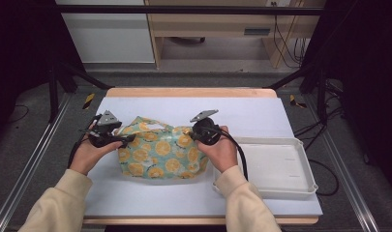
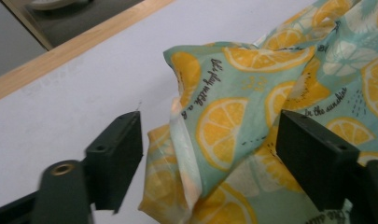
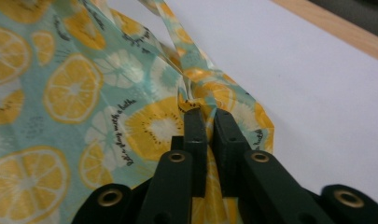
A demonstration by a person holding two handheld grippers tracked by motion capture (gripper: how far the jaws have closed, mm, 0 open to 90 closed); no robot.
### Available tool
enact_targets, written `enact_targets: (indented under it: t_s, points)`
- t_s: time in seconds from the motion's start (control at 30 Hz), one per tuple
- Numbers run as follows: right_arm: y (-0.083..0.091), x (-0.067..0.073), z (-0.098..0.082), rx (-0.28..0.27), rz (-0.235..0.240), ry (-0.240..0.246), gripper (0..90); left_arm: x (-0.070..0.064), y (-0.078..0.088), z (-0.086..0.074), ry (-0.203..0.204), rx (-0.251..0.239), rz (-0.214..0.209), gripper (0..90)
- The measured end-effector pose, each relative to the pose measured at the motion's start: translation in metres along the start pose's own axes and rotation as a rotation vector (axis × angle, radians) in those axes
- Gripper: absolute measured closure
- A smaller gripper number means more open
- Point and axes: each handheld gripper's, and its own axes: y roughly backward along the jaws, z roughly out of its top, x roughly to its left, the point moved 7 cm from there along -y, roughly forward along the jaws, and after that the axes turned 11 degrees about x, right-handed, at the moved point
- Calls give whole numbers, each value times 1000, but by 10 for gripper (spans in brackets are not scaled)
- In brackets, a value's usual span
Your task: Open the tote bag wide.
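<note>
The high view looks forward and down over the whole table [image 1: 135, 198]; each gripper view sits close, facing the lemon-print bag [image 1: 159, 152] at table centre, which all share

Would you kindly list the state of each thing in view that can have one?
fabric bag: crumpled, lying on the table, a fold at each end between jaws.
left gripper: open, jaws astride a fold, pads not pressing.
right gripper: shut on the bag's edge.
white tray: empty, upright, beside the bag.
</note>
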Motion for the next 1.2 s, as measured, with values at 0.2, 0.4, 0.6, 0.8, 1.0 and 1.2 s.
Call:
enact_targets:
  t_s: [0.2,0.4,0.6,0.8,1.0,1.2]
  points:
    - [23,15,9,-113,15,24,890,-7,1,0,-16,18,-3,634]
    - [38,32,0,-153,-18,87,887,-20,23,-7,3,-72,12,776]
    - [48,56,-35,-177,-17,102,887,-49,49,-36,-8,-130,5,795]
    - [37,75,-78,-113,30,97,891,-75,43,-74,-49,-73,-17,811]
    - [19,71,-94,-25,42,80,879,-80,21,-93,-29,-11,-91,826]
    - [30,65,-85,-76,35,60,626,-78,19,-97,-6,-8,-93,833]
